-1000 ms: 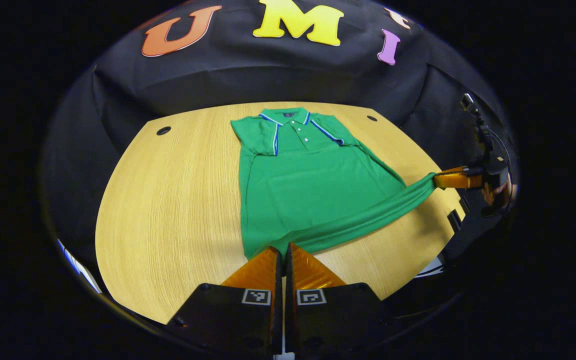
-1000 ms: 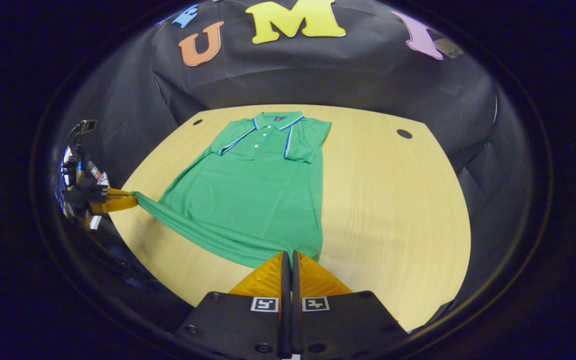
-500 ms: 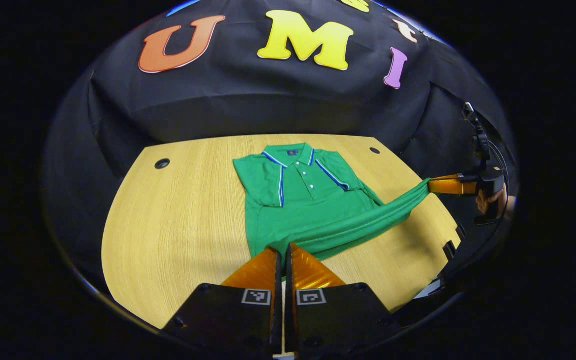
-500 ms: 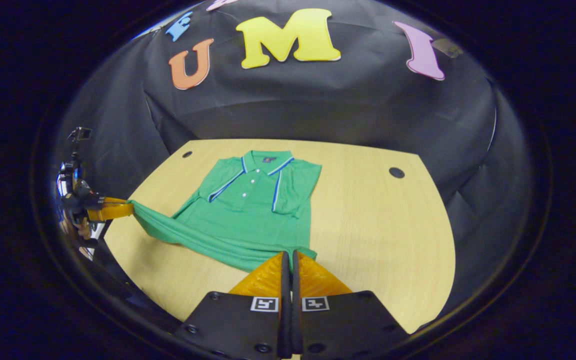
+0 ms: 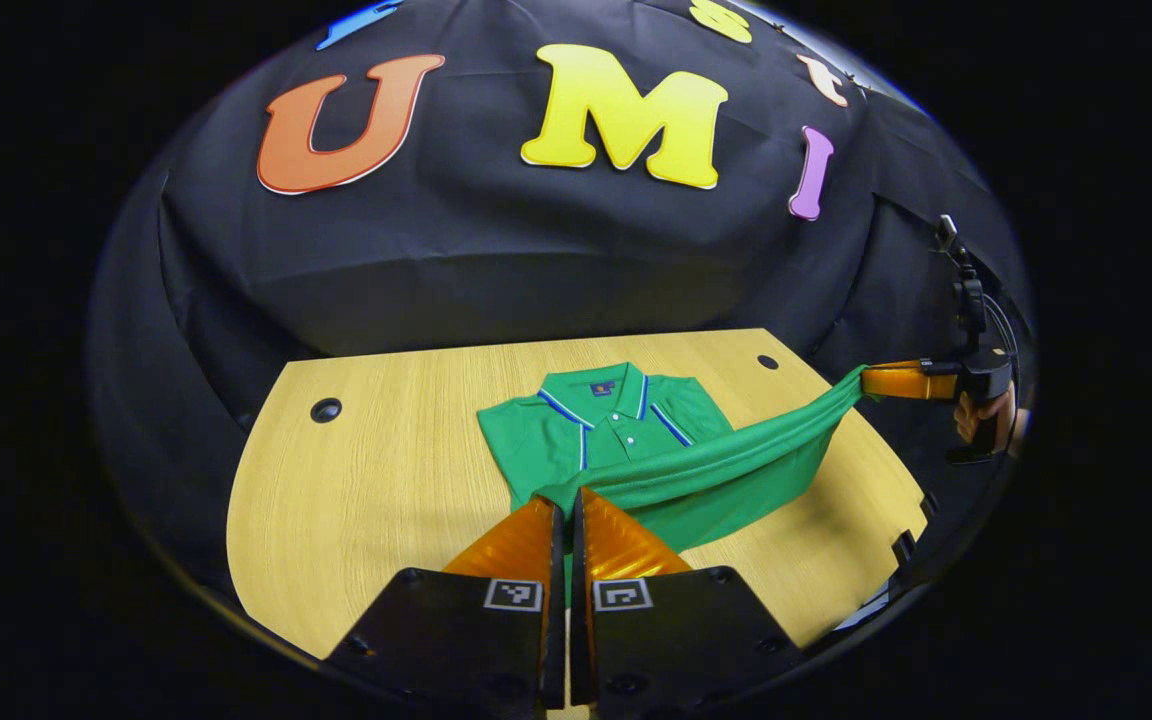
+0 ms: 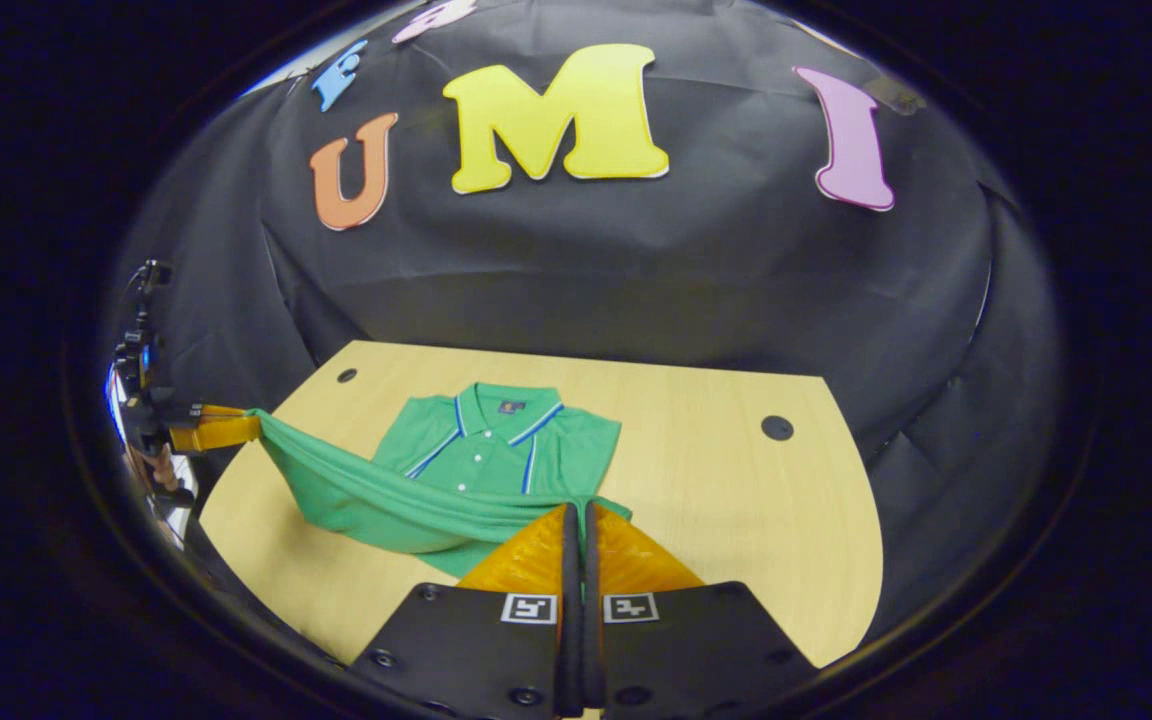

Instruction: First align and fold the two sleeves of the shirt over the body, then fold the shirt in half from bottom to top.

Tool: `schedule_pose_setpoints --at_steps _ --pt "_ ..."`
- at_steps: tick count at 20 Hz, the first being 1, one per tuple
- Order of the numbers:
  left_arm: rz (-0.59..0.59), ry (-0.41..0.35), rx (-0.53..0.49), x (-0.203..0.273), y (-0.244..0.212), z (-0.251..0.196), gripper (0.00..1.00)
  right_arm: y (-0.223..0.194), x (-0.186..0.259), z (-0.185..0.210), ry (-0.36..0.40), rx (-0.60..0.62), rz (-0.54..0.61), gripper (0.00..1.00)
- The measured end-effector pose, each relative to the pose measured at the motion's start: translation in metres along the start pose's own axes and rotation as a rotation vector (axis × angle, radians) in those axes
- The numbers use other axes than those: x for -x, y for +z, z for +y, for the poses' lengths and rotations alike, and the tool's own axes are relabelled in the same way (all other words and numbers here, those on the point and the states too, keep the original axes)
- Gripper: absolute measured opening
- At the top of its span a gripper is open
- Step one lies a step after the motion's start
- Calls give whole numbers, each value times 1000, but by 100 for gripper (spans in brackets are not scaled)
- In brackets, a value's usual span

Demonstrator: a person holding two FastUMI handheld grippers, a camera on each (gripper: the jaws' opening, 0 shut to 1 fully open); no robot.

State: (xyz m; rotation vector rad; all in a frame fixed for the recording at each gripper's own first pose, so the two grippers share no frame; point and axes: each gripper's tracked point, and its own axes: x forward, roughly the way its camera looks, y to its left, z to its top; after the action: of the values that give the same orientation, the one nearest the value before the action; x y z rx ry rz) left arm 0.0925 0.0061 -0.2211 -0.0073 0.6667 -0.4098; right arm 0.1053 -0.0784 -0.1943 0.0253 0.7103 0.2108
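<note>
Already both sleeves (image 5: 681, 422) look folded in over the chest of the shirt (image 5: 616, 430), striped edges lying beside the button strip, so the first part of the task reads as done. Bottom-to-top fold is under way but not finished: the hem (image 5: 736, 465) is lifted off the table (image 5: 376, 470) and strung between the two tools, sagging in the middle, with the collar (image 6: 506, 400) flat on the wood straight ahead of each. Left gripper (image 5: 566, 510) has its fingers pressed together on one hem corner right at its tips; right gripper (image 6: 577, 515) is likewise pinching the other corner at its own tips. In the left gripper view the right gripper sits far off to the right side with a hand (image 5: 986, 415) behind it, hem end caught in it. What is left, I'd judge: carry the hem forward to the collar, lay it down square, let go. Hard to tell: how much cloth sits between each pair of fingers, whether the lower body under the raised hem is smooth or bunched, and whether the sleeves lie exactly even, since the draped hem covers their lower parts.
</note>
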Motion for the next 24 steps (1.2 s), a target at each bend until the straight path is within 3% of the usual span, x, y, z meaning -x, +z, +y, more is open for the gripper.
schedule_pose_setpoints --at_steps 6,8,10,18,24 --pt "-32 16 32 -45 41 20 5 38 -47 -10 -20 -21 -24 5" --pt "-38 24 19 -63 52 28 5 48 -66 -14 -23 -25 -26 0" --pt "-39 22 13 -80 58 33 5 53 -87 -20 -27 -17 -20 2" --pt "-35 68 1 -146 68 66 5 53 -168 -23 -27 -75 14 2" --pt "-7 110 19 -195 52 82 5 54 -226 -27 -51 0 -6 2"
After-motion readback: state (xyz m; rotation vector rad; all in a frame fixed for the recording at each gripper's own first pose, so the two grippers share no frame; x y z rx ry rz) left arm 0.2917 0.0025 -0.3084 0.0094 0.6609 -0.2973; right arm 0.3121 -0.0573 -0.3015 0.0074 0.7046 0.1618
